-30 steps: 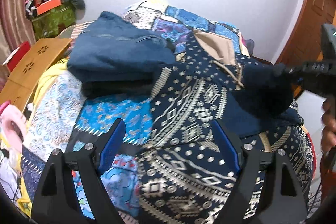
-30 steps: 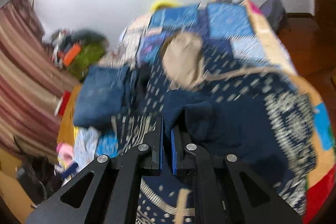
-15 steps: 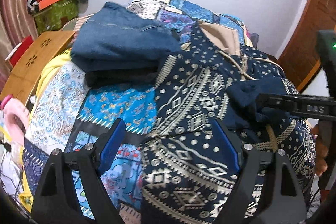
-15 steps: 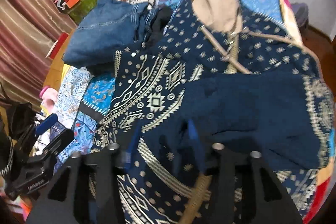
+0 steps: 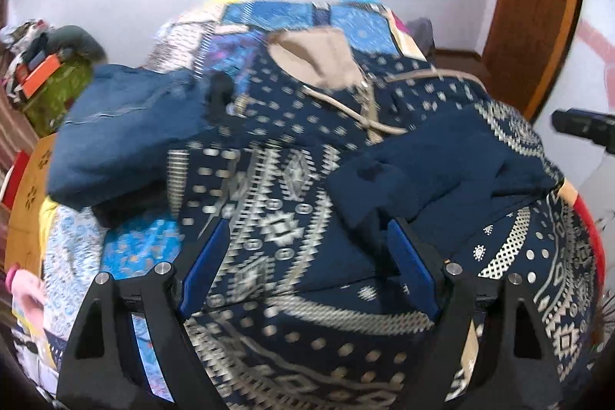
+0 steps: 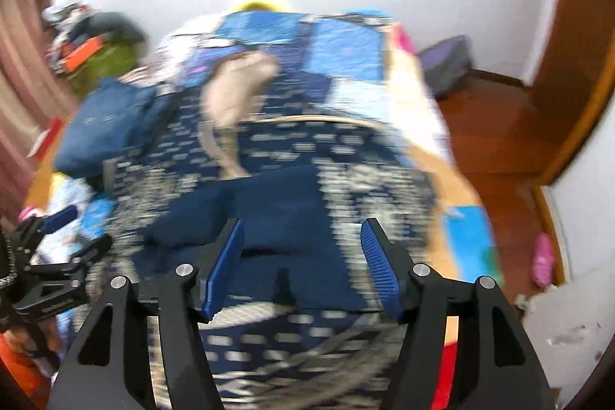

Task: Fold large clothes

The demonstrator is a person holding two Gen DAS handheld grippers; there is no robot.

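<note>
A navy hooded garment with a pale geometric print (image 5: 292,187) lies spread on the bed, its beige-lined hood (image 5: 319,60) at the far end. A plain navy flap (image 5: 434,171) lies folded over its right half. My left gripper (image 5: 307,256) hovers open just above the print, pads apart, the flap's edge by the right pad. In the blurred right wrist view the garment (image 6: 292,148) and its flap (image 6: 276,202) lie under my right gripper (image 6: 303,256). Its jaws are opening, with nothing pressed between the pads. The left gripper (image 6: 57,279) shows at that view's left edge.
Folded blue jeans (image 5: 119,125) sit on the patchwork quilt (image 5: 292,14) left of the garment. A low wooden table (image 5: 30,179) and a green box with clutter (image 5: 57,91) stand at the left. Right of the bed are a wooden door (image 5: 538,6), bare floor (image 6: 496,141) and a pink slipper (image 6: 544,256).
The right gripper went from shut on the navy flap to open, leaving the flap lying across the garment. Both views shifted: the left gripper has moved right, nearer the flap.
</note>
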